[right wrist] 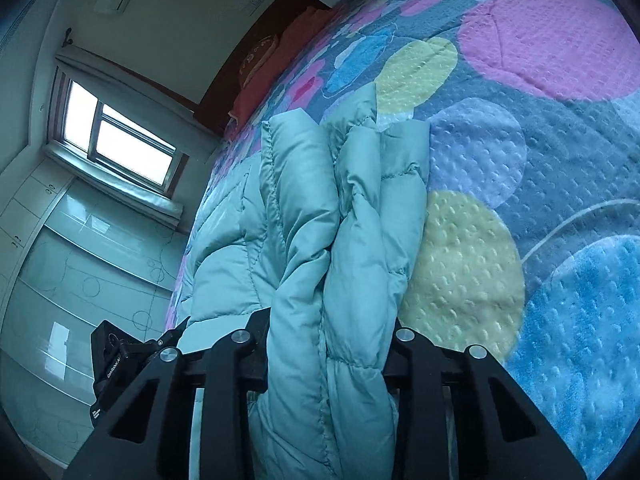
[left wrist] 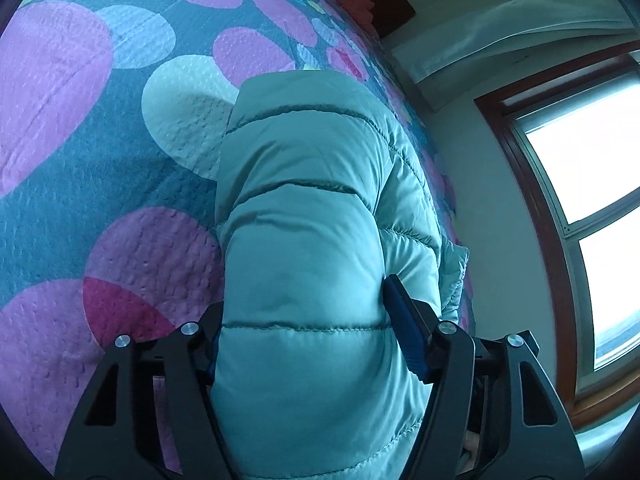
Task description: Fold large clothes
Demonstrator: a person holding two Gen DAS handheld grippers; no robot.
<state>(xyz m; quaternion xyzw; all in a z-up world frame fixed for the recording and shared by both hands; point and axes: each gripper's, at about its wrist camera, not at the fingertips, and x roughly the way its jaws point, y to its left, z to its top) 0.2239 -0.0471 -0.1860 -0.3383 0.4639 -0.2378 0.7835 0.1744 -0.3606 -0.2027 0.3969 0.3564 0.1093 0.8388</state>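
bedroom, window [right wrist: 120, 140] in the far wall, bed under a quilted bedspread [left wrist: 80, 152] printed with pink, blue and yellow circles. one teal puffer jacket [left wrist: 308, 216] lying on the bedspread, quilted, bunched into thick folds. left gripper [left wrist: 304, 332]: fingers clamped on either side of a fat padded fold of the jacket, blue pad [left wrist: 404, 332] pressed into the fabric. right gripper [right wrist: 326, 336]: fingers likewise closed around a gathered bundle of the same jacket.
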